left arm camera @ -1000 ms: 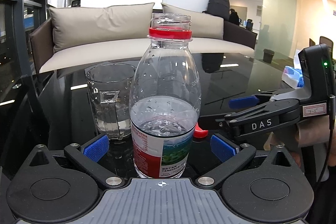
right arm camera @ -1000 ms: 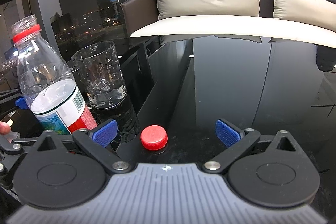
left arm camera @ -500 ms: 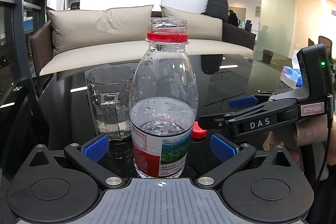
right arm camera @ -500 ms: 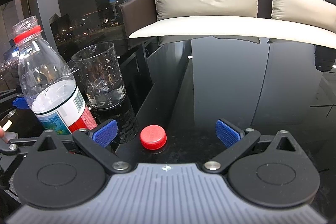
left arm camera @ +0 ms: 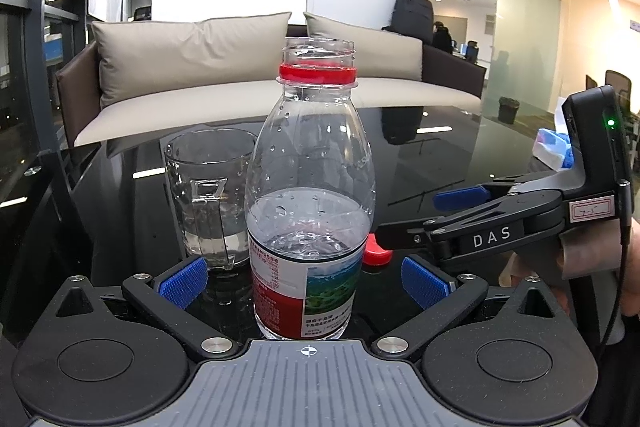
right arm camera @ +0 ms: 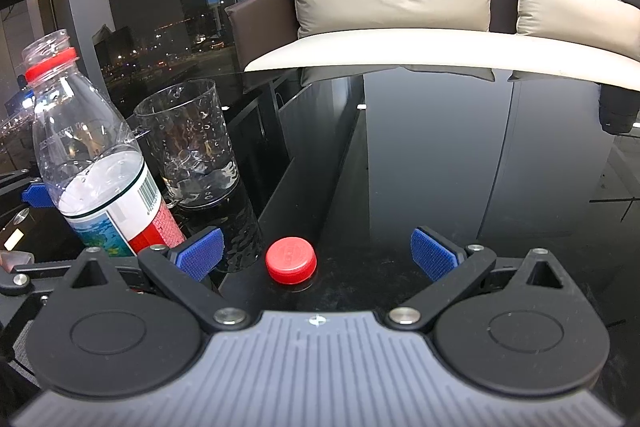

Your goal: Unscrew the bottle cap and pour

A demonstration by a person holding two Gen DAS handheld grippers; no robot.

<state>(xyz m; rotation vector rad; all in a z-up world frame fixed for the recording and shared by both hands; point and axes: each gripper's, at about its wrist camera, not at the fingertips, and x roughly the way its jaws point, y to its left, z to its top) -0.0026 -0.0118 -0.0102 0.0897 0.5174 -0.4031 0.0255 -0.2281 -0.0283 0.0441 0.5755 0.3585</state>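
An uncapped clear water bottle (left arm camera: 310, 211), half full, with a red neck ring, stands upright on the black glass table between the open blue pads of my left gripper (left arm camera: 304, 281), which do not touch it. A glass mug (left arm camera: 208, 195) with a little water stands just behind it to the left. The red cap (right arm camera: 291, 259) lies on the table between the open fingers of my right gripper (right arm camera: 316, 253). The bottle (right arm camera: 100, 163) and mug (right arm camera: 188, 147) show at left in the right wrist view. The right gripper shows from the side in the left wrist view (left arm camera: 460, 219).
A sofa (left arm camera: 248, 67) with beige cushions runs along the table's far side. A black table edge (right arm camera: 304, 171) drops off behind the mug. A blue and white packet (left arm camera: 554, 143) lies at the far right of the table.
The left wrist view has dropped slightly, so the bottle sits a little higher in it. The right gripper and the cap have hardly moved.
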